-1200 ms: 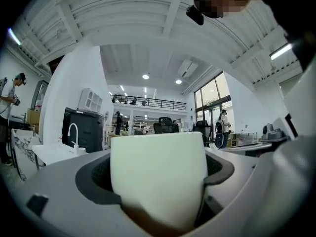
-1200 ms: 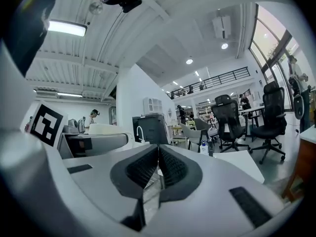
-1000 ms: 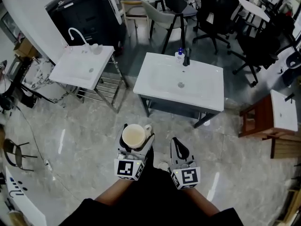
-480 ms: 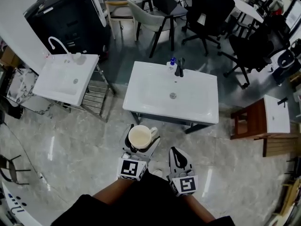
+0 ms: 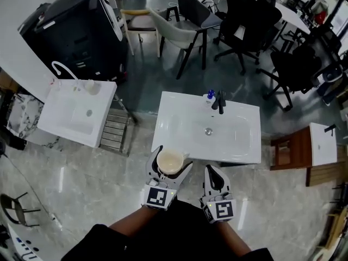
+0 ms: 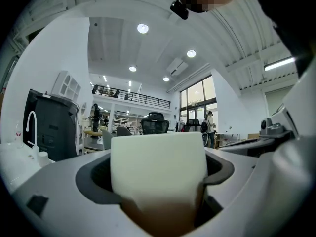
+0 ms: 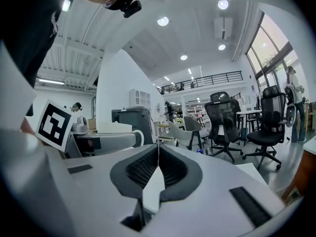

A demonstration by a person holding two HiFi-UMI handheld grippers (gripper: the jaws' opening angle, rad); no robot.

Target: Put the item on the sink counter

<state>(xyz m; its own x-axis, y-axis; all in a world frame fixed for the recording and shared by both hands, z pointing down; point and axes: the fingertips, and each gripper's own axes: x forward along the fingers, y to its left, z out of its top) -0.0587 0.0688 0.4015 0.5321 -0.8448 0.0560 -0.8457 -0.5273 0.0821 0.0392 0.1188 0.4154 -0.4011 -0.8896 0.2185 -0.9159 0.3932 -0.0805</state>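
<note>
A cream cup point(image 5: 170, 161) with a handle is held upright, and my left gripper point(image 5: 169, 165) is shut on it at the near edge of the white sink counter point(image 5: 239, 145). In the left gripper view the cup point(image 6: 158, 174) fills the space between the jaws. My right gripper point(image 5: 214, 176) hovers beside it on the right, shut with nothing in it; its jaws point(image 7: 157, 169) meet at the tips. The sink has a black tap point(image 5: 220, 101) and a small bottle point(image 5: 210, 96) at its far edge.
A second white sink point(image 5: 76, 117) with a white tap stands on a metal rack at left. A large black machine point(image 5: 76, 29) is behind it. Chairs point(image 5: 185, 29) and office chairs point(image 5: 247, 20) stand beyond the sink. A wooden stool point(image 5: 288, 152) is at right.
I have moved forward toward the sink; both grippers now sit at its near edge. The cup stays held in the left gripper.
</note>
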